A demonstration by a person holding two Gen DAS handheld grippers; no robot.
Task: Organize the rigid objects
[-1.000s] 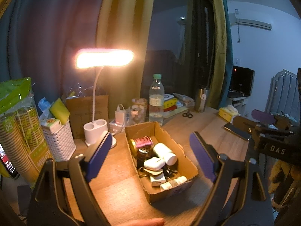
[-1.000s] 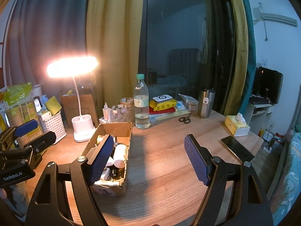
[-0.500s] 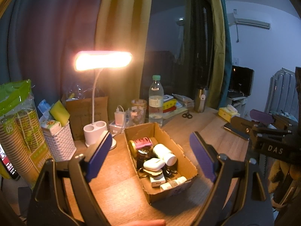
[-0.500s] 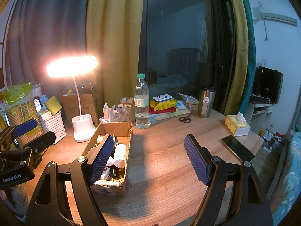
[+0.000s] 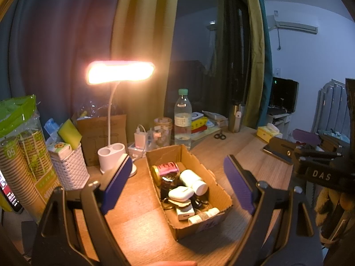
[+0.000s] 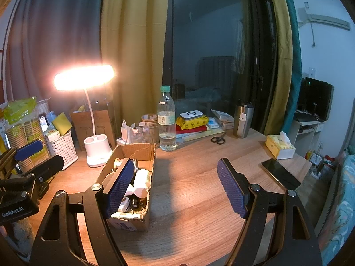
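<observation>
Small rigid items fill the cardboard box (image 5: 188, 188), gathered together. Left gripper (image 5: 175, 185) and right gripper (image 6: 175, 188) hover wide open, empty, the box at the right's nine o'clock.

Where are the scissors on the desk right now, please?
In the right wrist view, the scissors lie toward the desk's far edge, between the water bottle and the steel tumbler.

Very little differs from a second ago. In the left wrist view the right hand-held gripper (image 5: 310, 146) sits a touch lower and further left at the frame's right side. In the right wrist view the left hand-held gripper (image 6: 33, 155) has drifted slightly lower at the left side, toward the near edge of the surface (image 6: 188, 188).
</observation>
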